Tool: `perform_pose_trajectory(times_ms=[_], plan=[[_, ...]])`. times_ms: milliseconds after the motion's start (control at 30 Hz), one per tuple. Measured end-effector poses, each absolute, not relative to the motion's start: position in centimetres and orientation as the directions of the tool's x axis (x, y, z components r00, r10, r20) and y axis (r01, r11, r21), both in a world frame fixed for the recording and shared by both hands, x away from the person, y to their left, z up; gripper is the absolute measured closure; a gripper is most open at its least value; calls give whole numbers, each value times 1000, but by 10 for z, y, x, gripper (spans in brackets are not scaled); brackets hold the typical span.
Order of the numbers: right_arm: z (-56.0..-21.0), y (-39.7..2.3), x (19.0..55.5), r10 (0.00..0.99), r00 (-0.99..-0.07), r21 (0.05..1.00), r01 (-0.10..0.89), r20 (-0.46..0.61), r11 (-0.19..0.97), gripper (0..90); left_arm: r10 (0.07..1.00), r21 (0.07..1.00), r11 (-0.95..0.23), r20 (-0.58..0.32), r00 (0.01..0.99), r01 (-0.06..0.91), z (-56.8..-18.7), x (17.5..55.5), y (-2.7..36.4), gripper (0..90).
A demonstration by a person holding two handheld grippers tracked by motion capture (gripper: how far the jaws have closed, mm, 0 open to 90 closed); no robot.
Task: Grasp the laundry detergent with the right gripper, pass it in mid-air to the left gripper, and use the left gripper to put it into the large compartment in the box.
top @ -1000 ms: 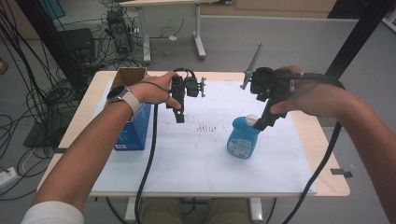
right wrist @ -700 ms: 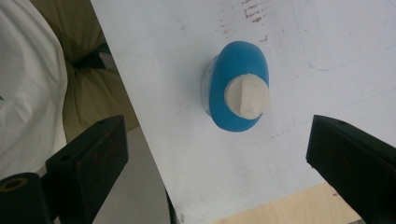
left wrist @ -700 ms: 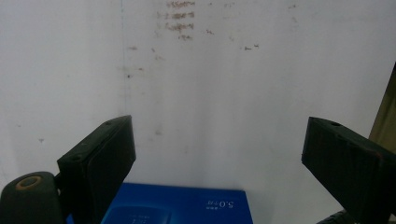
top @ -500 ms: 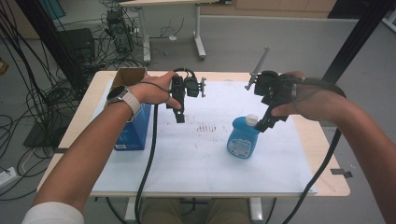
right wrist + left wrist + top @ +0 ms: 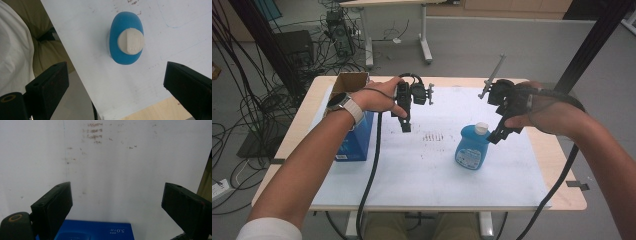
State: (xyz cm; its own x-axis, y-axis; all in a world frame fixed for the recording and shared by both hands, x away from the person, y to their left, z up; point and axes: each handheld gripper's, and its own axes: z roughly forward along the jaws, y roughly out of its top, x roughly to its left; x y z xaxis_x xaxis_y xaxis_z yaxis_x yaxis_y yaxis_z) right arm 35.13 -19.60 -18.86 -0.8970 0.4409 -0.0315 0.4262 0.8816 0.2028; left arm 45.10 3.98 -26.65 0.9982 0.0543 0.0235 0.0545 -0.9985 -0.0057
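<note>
Blue squat bottle (image 5: 471,149) (oval from above) with cream cap (image 5: 130,41).

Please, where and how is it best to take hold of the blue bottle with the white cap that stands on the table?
Probably grip the blue bottle across its narrow shoulders just below the white cap, coming straight down from above. It stands upright, and seen from above its body is an oval, so the jaws should close across the short width. The right claw is open beside the cap, the nearer one.
</note>
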Motion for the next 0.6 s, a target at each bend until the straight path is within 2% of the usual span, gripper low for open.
perform_pose_trajectory(times_ms=[600], plan=[[-195,-200,354,527,-850,176,521,14,835,65,51,-3,-999,24,998,51,-267,450,38,104]])
